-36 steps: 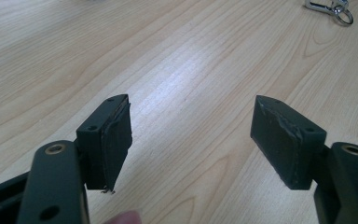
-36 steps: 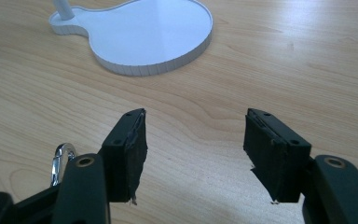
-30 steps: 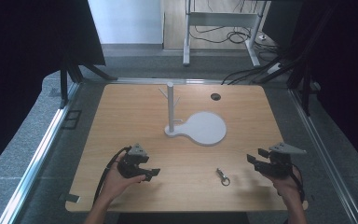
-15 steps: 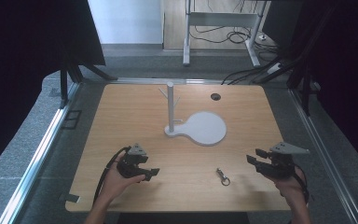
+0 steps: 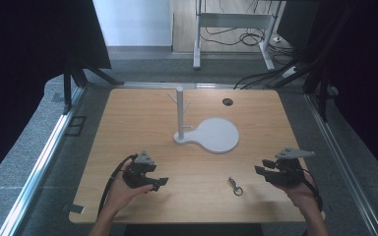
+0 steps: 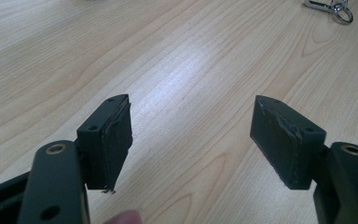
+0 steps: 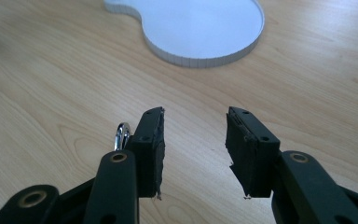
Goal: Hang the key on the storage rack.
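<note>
Table (image 5: 142, 123): light wood, visible grain running in pale and tan streaks. Stand (image 5: 208, 132): uniform white, both its round base plate and the upright post with pegs. Keyring clip (image 5: 235, 186), lying nearer the person than the stand: silver metal. Left gripper (image 5: 161, 183) and right gripper (image 5: 259, 169): black jaws, grey top plates. Floor around the table: grey.

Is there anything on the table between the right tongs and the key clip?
Nothing visible. The key clip lies on bare wood just left of the right tongs, whose jaws stand open. The white stand sits farther back, out of that path.
</note>
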Tool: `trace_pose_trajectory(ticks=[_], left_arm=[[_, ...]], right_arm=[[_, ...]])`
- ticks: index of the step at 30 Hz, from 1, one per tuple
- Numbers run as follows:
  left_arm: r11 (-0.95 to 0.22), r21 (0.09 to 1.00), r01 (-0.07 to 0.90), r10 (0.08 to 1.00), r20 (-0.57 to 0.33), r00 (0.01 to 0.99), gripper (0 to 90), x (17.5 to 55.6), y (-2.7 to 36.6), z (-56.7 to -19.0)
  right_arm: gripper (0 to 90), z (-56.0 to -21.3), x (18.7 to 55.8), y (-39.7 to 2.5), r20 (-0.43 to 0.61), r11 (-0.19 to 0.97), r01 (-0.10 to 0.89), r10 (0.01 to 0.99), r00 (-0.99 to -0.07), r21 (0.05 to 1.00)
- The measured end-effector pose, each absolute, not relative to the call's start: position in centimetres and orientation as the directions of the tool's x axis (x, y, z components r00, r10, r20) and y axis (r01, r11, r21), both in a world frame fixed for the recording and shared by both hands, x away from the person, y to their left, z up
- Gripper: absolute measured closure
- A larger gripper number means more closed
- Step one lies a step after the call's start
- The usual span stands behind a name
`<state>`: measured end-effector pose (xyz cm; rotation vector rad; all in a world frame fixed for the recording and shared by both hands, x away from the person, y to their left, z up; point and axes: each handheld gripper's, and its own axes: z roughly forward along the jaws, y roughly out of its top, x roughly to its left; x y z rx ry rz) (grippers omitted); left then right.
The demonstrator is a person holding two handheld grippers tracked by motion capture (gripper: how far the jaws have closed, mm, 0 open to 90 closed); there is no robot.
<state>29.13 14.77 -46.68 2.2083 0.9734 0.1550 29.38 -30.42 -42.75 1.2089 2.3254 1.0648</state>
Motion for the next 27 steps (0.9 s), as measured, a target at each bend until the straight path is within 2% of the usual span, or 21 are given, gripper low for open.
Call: trace_pose_trajectory(ticks=[15,27], left_arm=[[-0.482,0.638,0.600,0.678,-0.162,0.717,29.9,29.0,14.2,-46.9],[-0.470,0.646,0.601,0.680,-0.169,0.714,29.9,29.1,14.9,-46.8]], right_arm=[[58.0,-43.3,30.0,-28.1,0.057,0.435,0.607,0.781,-0.622,0.666],[60.2,-42.6,30.6,-25.6,0.014,0.525,0.605,0.748,-0.663,0.598]])
